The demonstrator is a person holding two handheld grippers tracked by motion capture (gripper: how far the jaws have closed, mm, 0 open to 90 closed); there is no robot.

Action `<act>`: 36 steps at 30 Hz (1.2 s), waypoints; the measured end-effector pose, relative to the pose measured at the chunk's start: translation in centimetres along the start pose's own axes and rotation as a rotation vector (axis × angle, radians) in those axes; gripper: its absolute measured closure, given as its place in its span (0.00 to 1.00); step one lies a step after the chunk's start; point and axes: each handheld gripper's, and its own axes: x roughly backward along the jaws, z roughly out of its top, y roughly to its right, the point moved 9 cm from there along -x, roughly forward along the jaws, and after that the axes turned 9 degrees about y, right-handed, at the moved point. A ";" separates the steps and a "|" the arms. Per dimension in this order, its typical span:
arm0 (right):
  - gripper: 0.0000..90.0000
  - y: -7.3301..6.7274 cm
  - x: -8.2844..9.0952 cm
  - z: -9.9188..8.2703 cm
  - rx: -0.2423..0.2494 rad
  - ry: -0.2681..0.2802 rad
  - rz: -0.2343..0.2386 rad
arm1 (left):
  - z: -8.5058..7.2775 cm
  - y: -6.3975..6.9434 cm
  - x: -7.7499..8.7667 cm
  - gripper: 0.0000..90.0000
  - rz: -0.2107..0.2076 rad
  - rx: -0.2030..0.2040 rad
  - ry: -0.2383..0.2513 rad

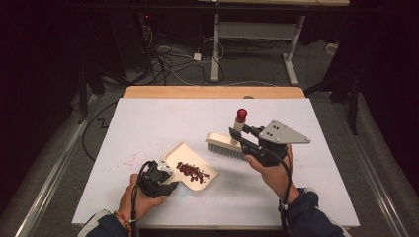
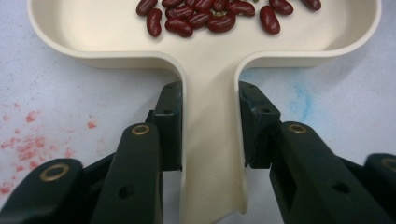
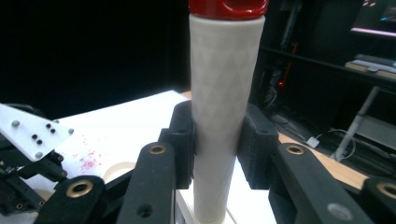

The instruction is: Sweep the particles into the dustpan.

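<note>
A: Left hand-held gripper clamped on dustpan handle, pan at worktop six o'clock, beans inside. Right hand-held gripper clamped on brush handle, lifted.

B: Sweeping stage apparently finished. Next: lift pan level, avoid spilling.

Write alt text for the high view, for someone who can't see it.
A person's left tool grips the handle of a cream dustpan holding dark red kidney beans, while the right tool holds a cream brush by its red-capped handle. Both sit over a white table with reddish specks.
</note>
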 end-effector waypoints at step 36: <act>0.78 6.6 12.8 -2.6 -0.133 -0.223 -0.007 | 0.1 -0.8 0.0 0.71 0.000 0.040 0.009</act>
